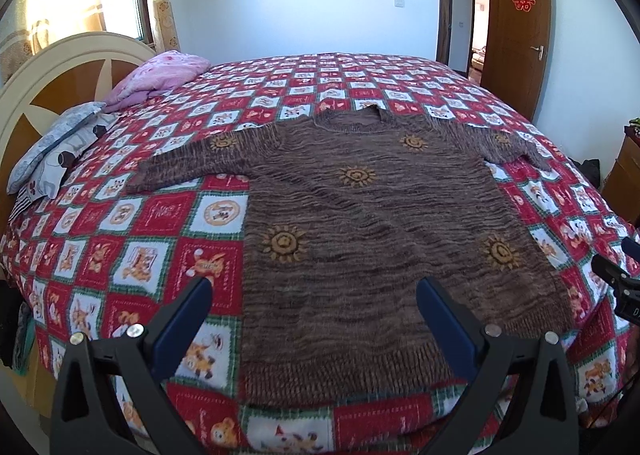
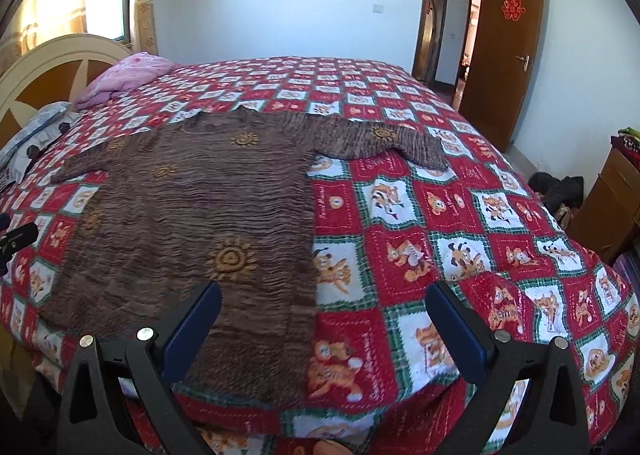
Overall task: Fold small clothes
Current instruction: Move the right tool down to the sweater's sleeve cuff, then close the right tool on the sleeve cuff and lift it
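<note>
Flat on the bedspread (image 1: 152,215) lies one brown sweater (image 1: 360,223), both sleeves spread, six yellow suns showing. Two grippers hover near its hem: left gripper (image 1: 314,297) and right gripper (image 2: 324,301), jaws wide apart, gripping nothing. Two pillows (image 1: 52,155) sit by the headboard (image 1: 24,95).
</note>
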Action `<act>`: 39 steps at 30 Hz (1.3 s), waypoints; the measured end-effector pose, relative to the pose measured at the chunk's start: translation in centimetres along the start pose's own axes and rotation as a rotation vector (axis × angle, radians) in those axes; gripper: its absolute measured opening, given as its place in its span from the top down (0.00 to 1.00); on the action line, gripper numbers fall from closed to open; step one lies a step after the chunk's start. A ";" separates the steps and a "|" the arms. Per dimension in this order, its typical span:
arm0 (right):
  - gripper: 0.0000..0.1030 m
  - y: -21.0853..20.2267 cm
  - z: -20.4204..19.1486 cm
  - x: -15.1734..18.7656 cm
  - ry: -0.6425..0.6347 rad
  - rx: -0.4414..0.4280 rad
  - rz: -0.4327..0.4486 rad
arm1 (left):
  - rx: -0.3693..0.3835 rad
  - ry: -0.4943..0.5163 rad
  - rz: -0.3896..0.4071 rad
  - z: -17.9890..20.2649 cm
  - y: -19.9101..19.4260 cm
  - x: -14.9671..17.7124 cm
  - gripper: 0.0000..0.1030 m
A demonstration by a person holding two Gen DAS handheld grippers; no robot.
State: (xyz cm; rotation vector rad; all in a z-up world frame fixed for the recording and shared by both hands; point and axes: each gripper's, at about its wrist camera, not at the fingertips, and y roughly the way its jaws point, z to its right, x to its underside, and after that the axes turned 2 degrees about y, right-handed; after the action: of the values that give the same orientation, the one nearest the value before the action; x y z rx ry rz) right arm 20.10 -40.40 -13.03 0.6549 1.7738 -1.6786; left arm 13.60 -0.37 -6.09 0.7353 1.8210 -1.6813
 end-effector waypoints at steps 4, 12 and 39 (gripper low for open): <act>0.01 2.4 2.0 -1.4 0.028 0.010 -0.028 | -0.004 0.009 -0.010 0.7 2.4 -1.6 0.00; 0.01 8.1 6.8 -5.4 0.110 0.019 -0.070 | -0.053 0.007 0.004 0.9 7.4 -5.1 0.00; 0.39 27.7 20.2 -17.4 0.313 0.135 -0.192 | -0.236 -0.051 -0.078 -1.8 21.3 -10.6 0.00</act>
State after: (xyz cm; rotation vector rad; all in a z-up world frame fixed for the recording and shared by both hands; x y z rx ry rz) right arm 53.78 -57.50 -20.17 0.8708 2.0038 -1.9229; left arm 36.19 2.60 -13.21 0.5231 1.9908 -1.4836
